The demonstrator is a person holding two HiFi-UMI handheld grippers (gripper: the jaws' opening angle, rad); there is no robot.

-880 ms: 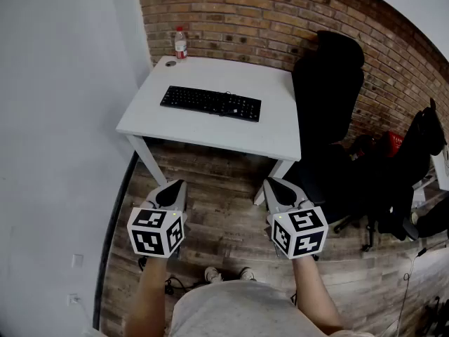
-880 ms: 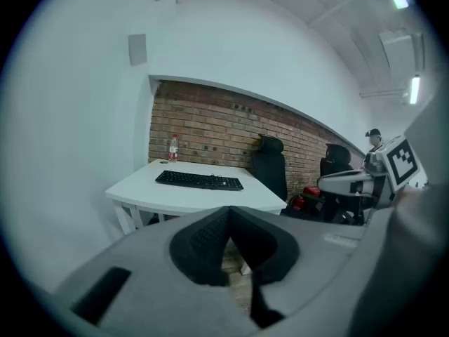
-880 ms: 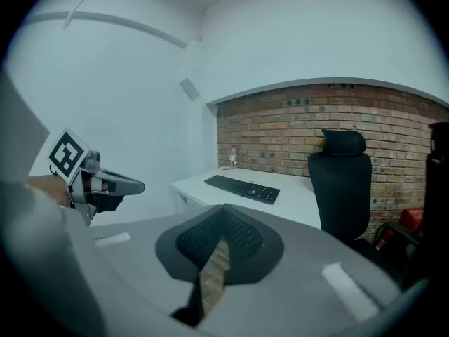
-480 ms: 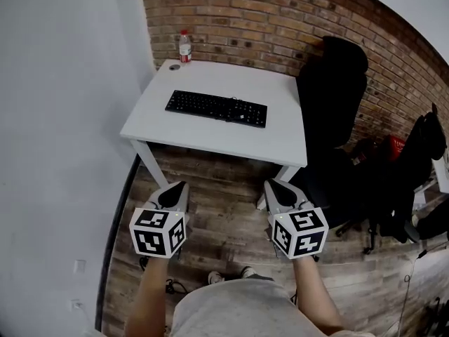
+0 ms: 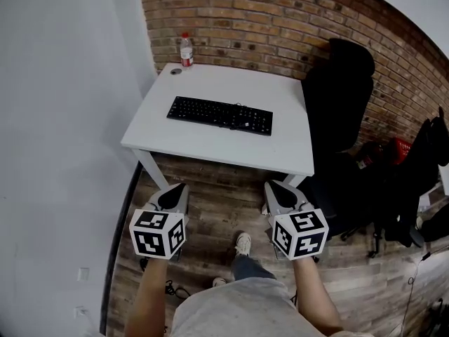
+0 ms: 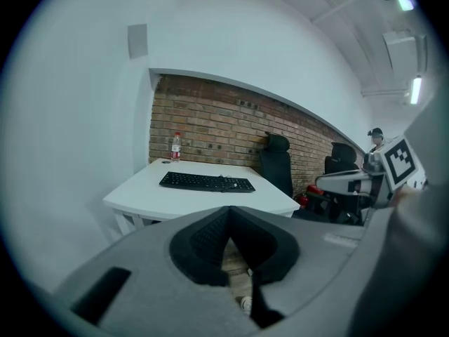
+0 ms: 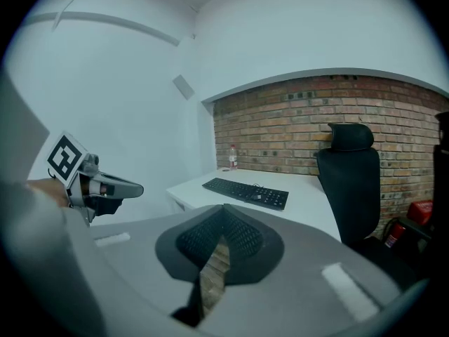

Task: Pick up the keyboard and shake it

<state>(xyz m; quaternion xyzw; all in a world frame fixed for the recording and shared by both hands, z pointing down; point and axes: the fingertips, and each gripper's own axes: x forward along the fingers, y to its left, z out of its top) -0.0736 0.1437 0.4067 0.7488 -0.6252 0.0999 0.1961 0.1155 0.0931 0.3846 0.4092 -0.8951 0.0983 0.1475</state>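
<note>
A black keyboard (image 5: pixel 219 115) lies flat near the middle of a white table (image 5: pixel 210 146), also seen as the keyboard (image 6: pixel 206 182) and the keyboard (image 7: pixel 246 192) from the gripper views. My left gripper (image 5: pixel 177 187) and right gripper (image 5: pixel 269 186) hang side by side over the wooden floor, well short of the table's front edge. Both are shut, tips together, with nothing between them. In the left gripper view the jaws meet at the left gripper (image 6: pixel 228 209); in the right gripper view at the right gripper (image 7: pixel 223 208).
A water bottle (image 5: pixel 186 50) and a small dark cap (image 5: pixel 176 71) stand at the table's far left corner by the brick wall. A black office chair (image 5: pixel 339 97) stands right of the table, with more dark gear (image 5: pixel 410 188) behind. A white wall runs along the left.
The view has moved forward a little; the table and keyboard sit slightly lower and to the right. One foot has stepped forward between the grippers. Both grippers hold their places and stay shut.
</note>
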